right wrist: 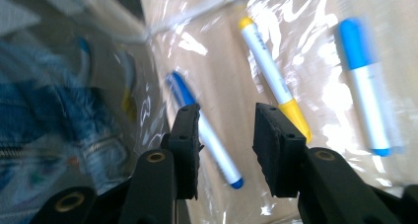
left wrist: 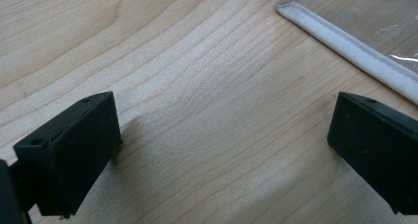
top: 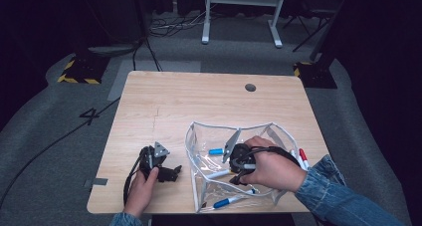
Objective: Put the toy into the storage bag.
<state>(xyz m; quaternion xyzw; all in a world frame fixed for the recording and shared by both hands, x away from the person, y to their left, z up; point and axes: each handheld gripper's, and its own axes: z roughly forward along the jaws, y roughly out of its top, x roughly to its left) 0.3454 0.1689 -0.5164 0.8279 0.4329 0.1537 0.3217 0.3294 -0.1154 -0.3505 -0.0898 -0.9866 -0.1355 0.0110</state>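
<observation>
high view: right tongs [top: 230,147] reaching into clear pouch [top: 199,131] at worktop's [top: 164,101] near right | left gripper view: left tongs [left wrist: 222,150] spreading wide, holding nothing | right gripper view: jaws parting, gap bare above blue-capped marker [right wrist: 204,130].

A dark-blue-capped white marker [right wrist: 204,128] lies flat inside the clear plastic pouch [top: 199,151], partly behind the fingers [right wrist: 186,145]. A yellow-capped marker [right wrist: 273,78] lies just beyond the other finger; a light-blue-capped marker [right wrist: 365,81] lies farther to that side.
</observation>
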